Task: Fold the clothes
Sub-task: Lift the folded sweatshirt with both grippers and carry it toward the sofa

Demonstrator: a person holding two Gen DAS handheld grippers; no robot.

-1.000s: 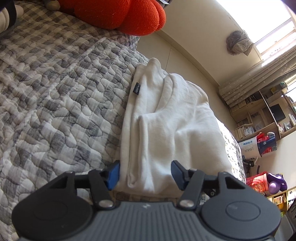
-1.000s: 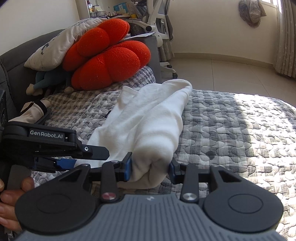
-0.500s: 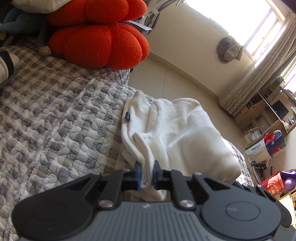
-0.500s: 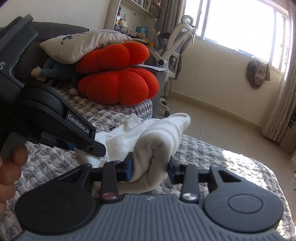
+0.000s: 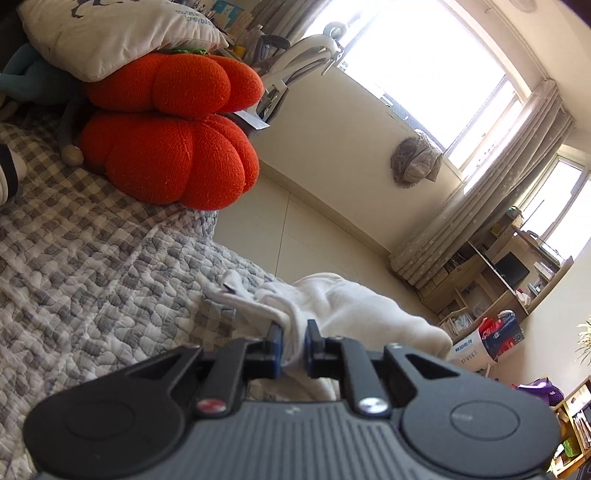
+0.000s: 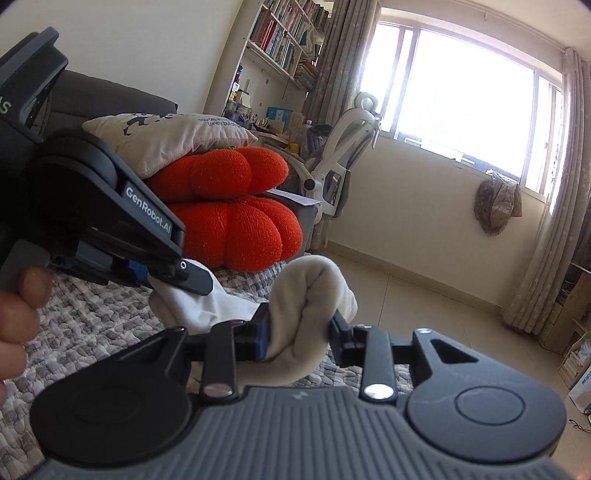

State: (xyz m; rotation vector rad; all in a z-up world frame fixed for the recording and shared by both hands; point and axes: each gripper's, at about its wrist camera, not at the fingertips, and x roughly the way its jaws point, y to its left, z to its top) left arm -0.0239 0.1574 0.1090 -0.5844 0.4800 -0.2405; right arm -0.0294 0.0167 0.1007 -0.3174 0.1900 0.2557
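A white folded garment (image 5: 354, 306) is held up off the grey checked quilt (image 5: 92, 280) of the bed. My left gripper (image 5: 293, 341) is shut on the garment's near edge. In the right wrist view my right gripper (image 6: 299, 332) is shut on a thick bunched roll of the same white garment (image 6: 310, 295). The left gripper (image 6: 177, 273) shows there too, at the left, clamping the cloth just beside the right one. The garment's far end trails down toward the quilt.
Two orange pumpkin cushions (image 5: 166, 155) with a white printed pillow (image 5: 110, 33) on top sit at the head of the bed. A white office chair (image 6: 343, 155), bookshelves (image 6: 284, 40) and a bright window (image 6: 461, 85) stand beyond. The tiled floor (image 5: 306, 240) lies past the bed's edge.
My left gripper closed on the garment's edge. Both grippers rose and tilted upward, lifting the garment off the quilt; the views now look toward the window.
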